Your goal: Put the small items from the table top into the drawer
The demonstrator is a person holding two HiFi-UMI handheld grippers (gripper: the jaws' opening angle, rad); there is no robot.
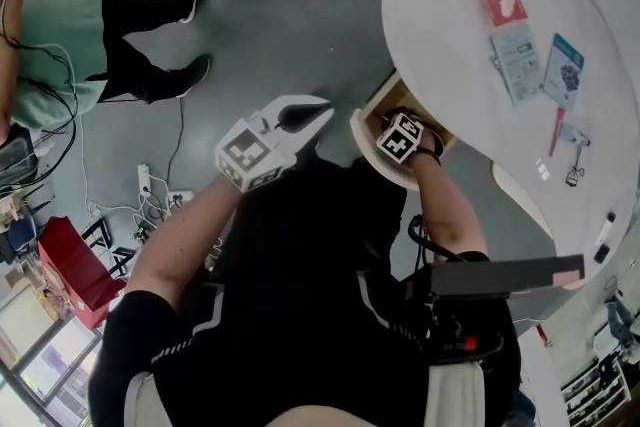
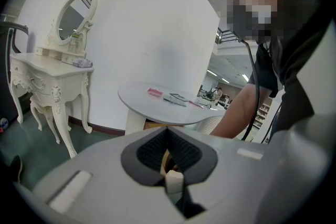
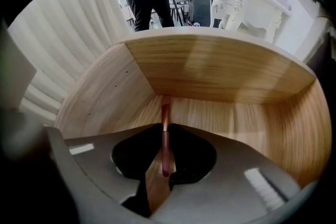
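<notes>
A round white table [image 1: 470,35] carries a red packet [image 1: 500,0], a grey packet [image 1: 517,60], a blue packet [image 1: 563,67], a red pen [image 1: 556,130] and a small clip [image 1: 575,170]. Under its near edge a wooden drawer [image 1: 385,100] stands pulled out. My right gripper [image 1: 400,130] reaches down into it. In the right gripper view that gripper [image 3: 165,139] is shut on a thin red item [image 3: 165,123] held edge-on above the drawer floor [image 3: 220,118]. My left gripper [image 1: 310,115] hangs left of the drawer over the floor, shut [image 2: 168,136], holding nothing. The left gripper view shows the table [image 2: 157,107] with the red packet [image 2: 154,92].
A person in a green top [image 1: 60,45] stands at the left. Cables and a power strip [image 1: 150,190] lie on the grey floor beside a red box [image 1: 75,270]. A white dressing table with an oval mirror [image 2: 47,68] stands against the wall.
</notes>
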